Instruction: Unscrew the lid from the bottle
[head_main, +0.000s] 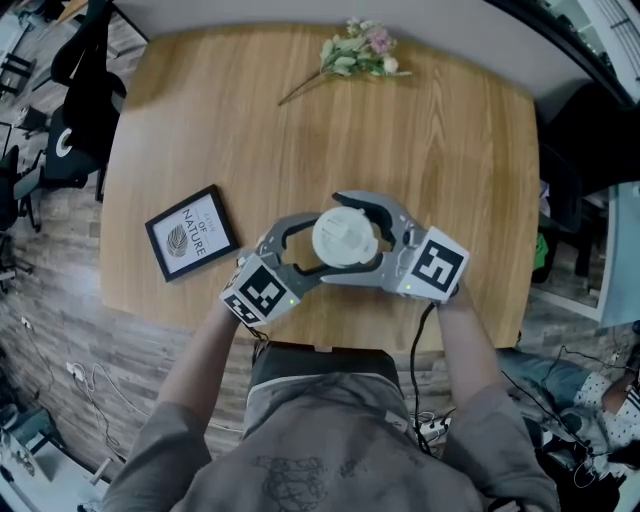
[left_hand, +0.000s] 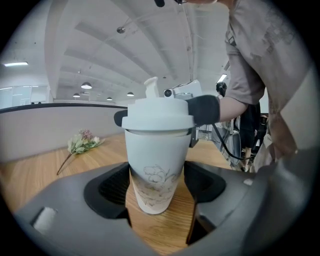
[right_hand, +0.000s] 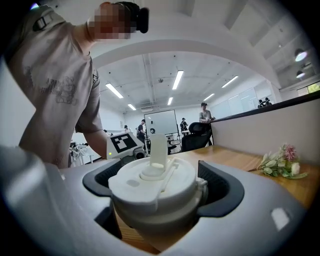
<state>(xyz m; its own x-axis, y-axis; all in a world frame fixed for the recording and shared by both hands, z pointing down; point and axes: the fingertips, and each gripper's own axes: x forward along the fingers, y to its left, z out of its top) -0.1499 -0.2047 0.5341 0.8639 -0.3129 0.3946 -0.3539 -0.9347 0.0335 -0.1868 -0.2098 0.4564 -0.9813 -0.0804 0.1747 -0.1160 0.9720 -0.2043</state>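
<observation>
The gripping step is judged complete: the bottle (left_hand: 155, 170), stood upright near the front edge of the table (head_main: 450, 150), is clamped low on its body by the jaws of the left gripper (left_hand: 155, 185). Its lid (head_main: 345, 238), not yet unscrewed, is clasped between the jaws of the right gripper (right_hand: 160, 186). A turn of the lid against a firmly braced body is called for next. Counted: one bottle, one lid, two grippers, one framed picture (head_main: 190, 232), one flower sprig (head_main: 360, 50).

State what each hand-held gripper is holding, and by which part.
The left hand-held gripper holds the bottle by the lower part of its body. The right hand-held gripper holds the lid by its sides.
</observation>
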